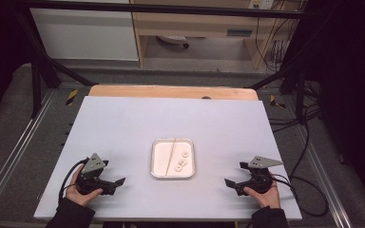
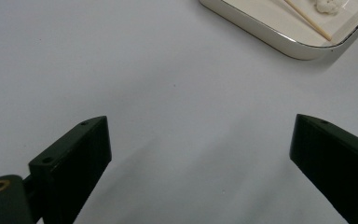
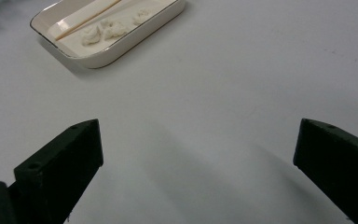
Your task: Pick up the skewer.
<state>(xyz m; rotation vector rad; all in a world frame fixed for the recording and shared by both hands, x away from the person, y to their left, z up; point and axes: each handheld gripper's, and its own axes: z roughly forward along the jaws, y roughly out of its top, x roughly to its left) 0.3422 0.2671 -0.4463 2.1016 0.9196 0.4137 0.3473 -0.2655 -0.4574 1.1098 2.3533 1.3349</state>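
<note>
A shallow white tray (image 1: pixel 160 164) sits in the middle of the white table. In it lie a thin wooden stick (image 1: pixel 171 151) set diagonally and three small white lumps (image 1: pixel 181 164). My left gripper (image 1: pixel 114 175) rests on the table left of the tray, held in a hand, jaws wide open and empty, pointing right. My right gripper (image 1: pixel 234 173) rests right of the tray, open and empty, pointing left. In the left gripper view the gripper (image 2: pixel 200 140) faces the tray (image 2: pixel 261 33), stick (image 2: pixel 307 21) and a lump (image 2: pixel 326 5). In the right gripper view the gripper (image 3: pixel 198 144) faces the tray (image 3: pixel 121 50), stick (image 3: pixel 86 21) and lumps (image 3: pixel 105 30).
The white table top (image 1: pixel 123 123) lies on a wooden board (image 1: pixel 171 91) whose far edge shows. A black frame (image 1: pixel 43 71) with posts stands around it. Cables (image 1: pixel 304 156) trail on the floor at the right. A wooden cabinet (image 1: pixel 195 28) stands behind.
</note>
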